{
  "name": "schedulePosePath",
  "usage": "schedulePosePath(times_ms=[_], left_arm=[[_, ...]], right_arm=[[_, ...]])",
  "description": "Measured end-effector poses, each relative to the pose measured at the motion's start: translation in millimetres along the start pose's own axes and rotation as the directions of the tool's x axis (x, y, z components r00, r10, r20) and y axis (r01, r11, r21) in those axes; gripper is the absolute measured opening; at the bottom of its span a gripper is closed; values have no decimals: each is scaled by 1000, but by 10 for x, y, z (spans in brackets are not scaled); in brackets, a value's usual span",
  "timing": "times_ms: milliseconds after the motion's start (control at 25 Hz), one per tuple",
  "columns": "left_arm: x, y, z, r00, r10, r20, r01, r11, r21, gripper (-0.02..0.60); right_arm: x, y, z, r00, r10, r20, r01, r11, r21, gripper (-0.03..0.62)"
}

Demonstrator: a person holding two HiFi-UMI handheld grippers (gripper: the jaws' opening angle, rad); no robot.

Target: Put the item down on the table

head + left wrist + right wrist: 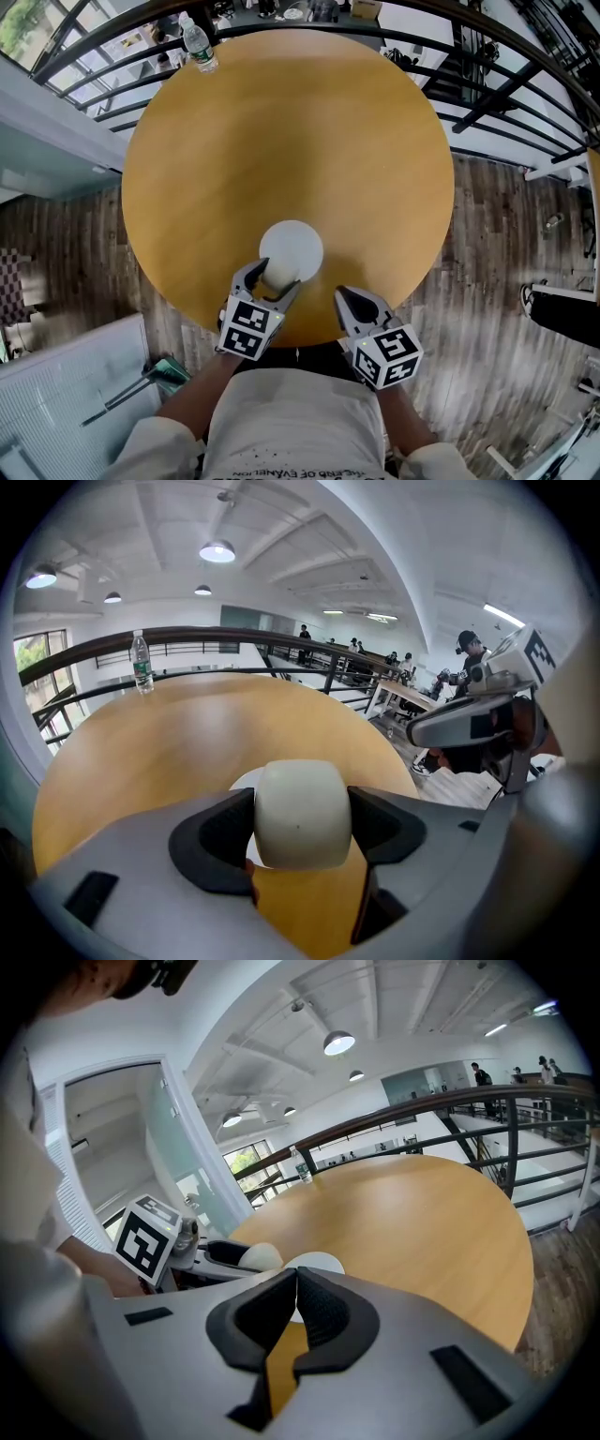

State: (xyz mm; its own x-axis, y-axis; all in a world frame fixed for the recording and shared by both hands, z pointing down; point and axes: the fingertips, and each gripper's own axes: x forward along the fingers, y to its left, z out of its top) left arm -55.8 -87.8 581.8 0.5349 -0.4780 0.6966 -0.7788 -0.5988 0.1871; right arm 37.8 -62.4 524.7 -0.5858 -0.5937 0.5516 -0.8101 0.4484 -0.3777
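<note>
A cream-white rounded item (279, 273) (302, 813) sits between the jaws of my left gripper (273, 278) (302, 819), which is shut on it from both sides. It hangs just above the near edge of the round wooden table (281, 141). Directly behind it a flat white disc (292, 246) (240, 786) lies on the tabletop. My right gripper (349, 300) (296, 1277) is shut with nothing in it, to the right of the left one at the table's near edge. The right gripper view shows the item (259, 1255) and the disc (319, 1263) too.
A water bottle (199, 45) (142, 663) (302, 1168) stands at the table's far left edge. A dark metal railing (506, 84) curves behind the table. Wooden floor (497, 244) lies on both sides, with a white panel (66, 394) at the lower left.
</note>
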Motion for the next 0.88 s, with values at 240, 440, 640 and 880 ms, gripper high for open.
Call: schedulePosePath(times_ms=[240, 440, 640, 880], left_arm=[[226, 53, -50, 999, 10, -31, -10, 1000, 9, 320], [411, 148, -129, 998, 33, -61, -32, 999, 27, 321], [523, 258, -166, 995, 44, -85, -43, 999, 18, 321], [634, 259, -147, 995, 36, -94, -35, 999, 12, 321]], right_arm=[[12, -63, -64, 1000, -7, -8, 7, 1000, 14, 25], [47, -107, -105, 1000, -10, -17, 10, 1000, 20, 25], [120, -114, -122, 1000, -6, -28, 7, 1000, 23, 25], [152, -127, -150, 999, -4, -41, 5, 1000, 22, 25]])
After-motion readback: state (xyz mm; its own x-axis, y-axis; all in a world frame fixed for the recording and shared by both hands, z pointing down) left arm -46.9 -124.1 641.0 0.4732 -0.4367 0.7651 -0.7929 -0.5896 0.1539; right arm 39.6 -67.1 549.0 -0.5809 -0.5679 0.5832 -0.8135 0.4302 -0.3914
